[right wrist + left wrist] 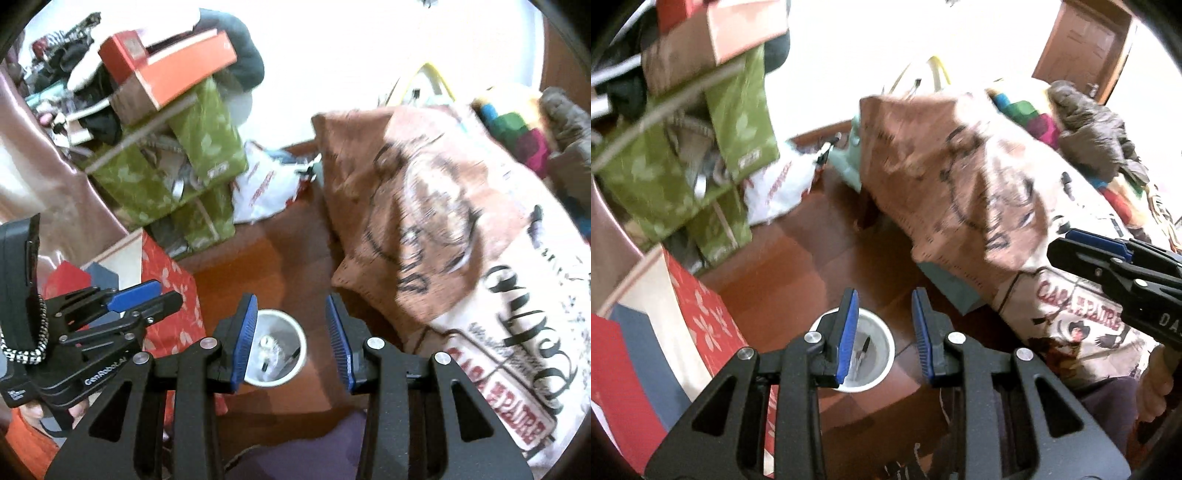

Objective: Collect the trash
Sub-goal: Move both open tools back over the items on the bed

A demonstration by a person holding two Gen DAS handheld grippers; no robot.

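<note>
A white round bin (882, 343) stands on the wooden floor, with a few small pieces of trash inside; one is a dark pen-like thing (865, 347). It also shows in the right wrist view (297, 341). My left gripper (885, 332) is open and empty, held above the bin, its left finger over the rim. My right gripper (293, 339) is open and empty, also above the bin. The right gripper shows at the right edge of the left wrist view (1115, 258). The left gripper shows at the left of the right wrist view (122, 299).
A bed with a printed brown and white cover (979, 184) fills the right side. Green boxes (683, 162) and an orange box (173, 74) are stacked at the left. A red patterned bag (698, 314) stands beside the bin. A white plastic bag (779, 188) lies behind.
</note>
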